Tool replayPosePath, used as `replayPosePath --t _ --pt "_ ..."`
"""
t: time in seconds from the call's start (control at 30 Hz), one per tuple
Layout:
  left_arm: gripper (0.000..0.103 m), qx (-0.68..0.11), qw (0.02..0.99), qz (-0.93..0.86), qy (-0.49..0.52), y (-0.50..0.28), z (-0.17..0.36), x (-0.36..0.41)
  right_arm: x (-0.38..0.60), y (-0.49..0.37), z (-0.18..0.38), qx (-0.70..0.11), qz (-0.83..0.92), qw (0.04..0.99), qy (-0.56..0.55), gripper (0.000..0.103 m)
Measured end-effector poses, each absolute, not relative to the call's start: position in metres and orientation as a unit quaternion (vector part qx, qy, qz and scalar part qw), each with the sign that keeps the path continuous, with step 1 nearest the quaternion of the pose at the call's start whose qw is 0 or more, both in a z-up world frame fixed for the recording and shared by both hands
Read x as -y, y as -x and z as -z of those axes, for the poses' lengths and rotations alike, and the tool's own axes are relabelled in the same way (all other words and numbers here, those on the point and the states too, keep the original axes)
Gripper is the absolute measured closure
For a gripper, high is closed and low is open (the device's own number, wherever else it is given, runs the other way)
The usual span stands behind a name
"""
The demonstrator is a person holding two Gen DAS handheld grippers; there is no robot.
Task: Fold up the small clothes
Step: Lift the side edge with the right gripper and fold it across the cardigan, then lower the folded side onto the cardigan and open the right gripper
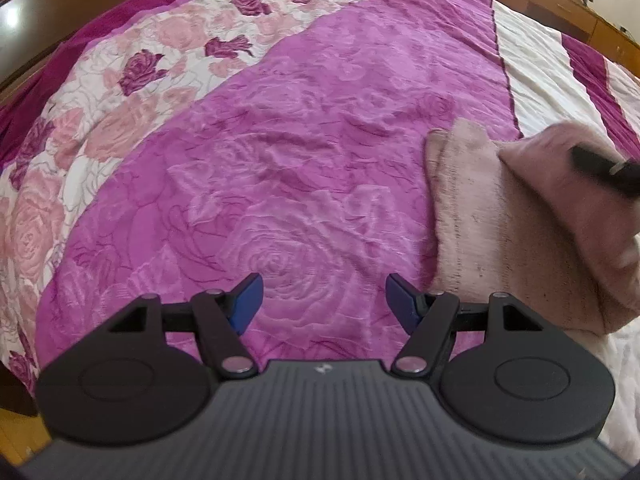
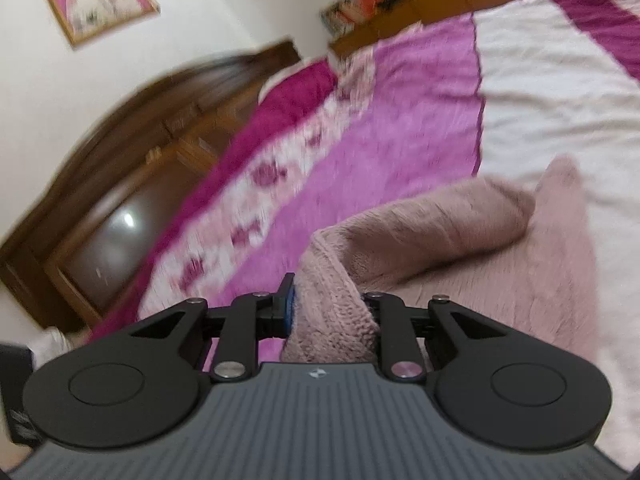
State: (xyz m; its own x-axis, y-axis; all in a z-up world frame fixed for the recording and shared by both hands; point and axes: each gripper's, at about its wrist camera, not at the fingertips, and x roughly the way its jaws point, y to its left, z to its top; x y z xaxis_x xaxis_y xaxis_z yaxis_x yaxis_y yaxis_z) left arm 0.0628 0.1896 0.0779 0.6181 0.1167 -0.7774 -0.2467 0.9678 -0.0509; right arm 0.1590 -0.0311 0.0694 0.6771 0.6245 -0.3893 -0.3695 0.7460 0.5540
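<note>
right gripper [image 2: 326, 308] clamped on pink garment [image 2: 460, 240] edge, raised to carry the fold over; left gripper [image 1: 324, 300] spread wide, idle beside it (garment on bedspread [image 1: 280, 160]).

A bed with a rose-patterned magenta bedspread [image 1: 304, 152]; a fluffy pink garment [image 1: 492, 216] lies on its cream-striped side.
</note>
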Motion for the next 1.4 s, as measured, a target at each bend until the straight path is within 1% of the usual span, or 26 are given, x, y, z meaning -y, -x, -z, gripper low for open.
replayPosePath --t 0.13,0.23,0.3,0.37,0.63,0.77,0.87,0.93,1.07,1.23,1.33,1.4 --pt "0.034 -0.423 0.896 -0.101 0.089 -0.062 -0.077 -0.201 -0.003 -0.16 -0.042 -0.329 -0.275 0.886 -0.179 0.078" --pt "0.034 -0.419 0.898 -0.098 0.094 -0.064 -0.078 -0.205 -0.016 -0.158 -0.028 -0.33 -0.274 0.889 -0.162 0.067" --pt "0.034 -0.414 0.901 -0.095 0.094 -0.067 -0.081 -0.204 -0.018 -0.151 -0.027 -0.318 -0.277 0.893 -0.16 0.054" --pt "0.034 -0.408 0.903 -0.089 0.097 -0.07 -0.086 -0.203 -0.017 -0.148 -0.029 -0.316 -0.28 0.89 -0.172 0.049" --pt "0.034 -0.385 0.916 -0.035 0.109 -0.091 -0.1 -0.177 0.025 -0.12 -0.052 -0.3 -0.274 0.892 -0.199 0.048" --pt "0.034 -0.388 0.914 -0.004 0.117 -0.108 -0.1 -0.161 0.056 -0.105 -0.064 -0.287 -0.253 0.904 -0.192 0.048" --pt "0.034 -0.393 0.911 0.018 0.124 -0.123 -0.096 -0.15 0.082 -0.097 -0.069 -0.278 -0.239 0.909 -0.198 0.044" --pt "0.034 -0.398 0.908 0.023 0.126 -0.132 -0.091 -0.144 0.096 -0.093 -0.07 -0.271 -0.222 0.915 -0.198 0.044" --pt "0.034 -0.405 0.905 0.026 0.127 -0.147 -0.077 -0.135 0.117 -0.092 -0.064 -0.269 -0.173 0.929 -0.188 0.044" --pt "0.035 -0.378 0.916 0.042 0.124 -0.15 -0.068 -0.131 0.132 -0.088 -0.047 -0.275 -0.139 0.93 -0.198 0.044" --pt "0.043 -0.372 0.921 0.047 0.111 -0.15 -0.063 -0.127 0.136 -0.085 -0.035 -0.282 -0.133 0.928 -0.206 0.044" --pt "0.044 -0.365 0.924 0.054 0.101 -0.148 -0.06 -0.124 0.136 -0.086 -0.03 -0.286 -0.128 0.928 -0.204 0.044"
